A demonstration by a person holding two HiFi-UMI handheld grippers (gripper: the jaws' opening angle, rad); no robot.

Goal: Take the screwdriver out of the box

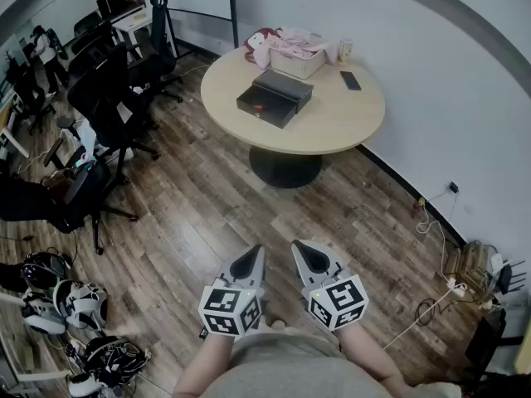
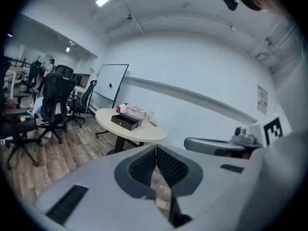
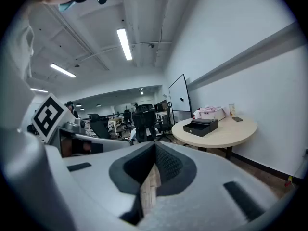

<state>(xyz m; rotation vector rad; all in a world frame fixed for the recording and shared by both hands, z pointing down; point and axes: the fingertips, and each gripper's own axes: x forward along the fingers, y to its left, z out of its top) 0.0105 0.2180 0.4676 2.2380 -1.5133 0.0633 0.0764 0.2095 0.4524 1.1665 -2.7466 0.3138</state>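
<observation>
Open wood floor [image 1: 207,214] runs toward twelve o'clock up to the round bench [image 1: 332,127], its near edge bare before the box [image 1: 275,98]. Office chairs [image 1: 108,98] crowd ten o'clock; the wall [image 1: 465,81] closes two o'clock.

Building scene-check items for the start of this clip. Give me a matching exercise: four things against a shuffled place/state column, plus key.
Things:
1. black box
2. phone
3. left gripper
4. white container with pink cloth

Places/states:
A. jaws shut, nothing between them, over the wood floor
B. at the far edge of the round table
C. near the table's middle, a small red item showing inside
D. lying flat on the table, right of the box and apart from it

Pairs: 1-C, 2-D, 3-A, 4-B
</observation>
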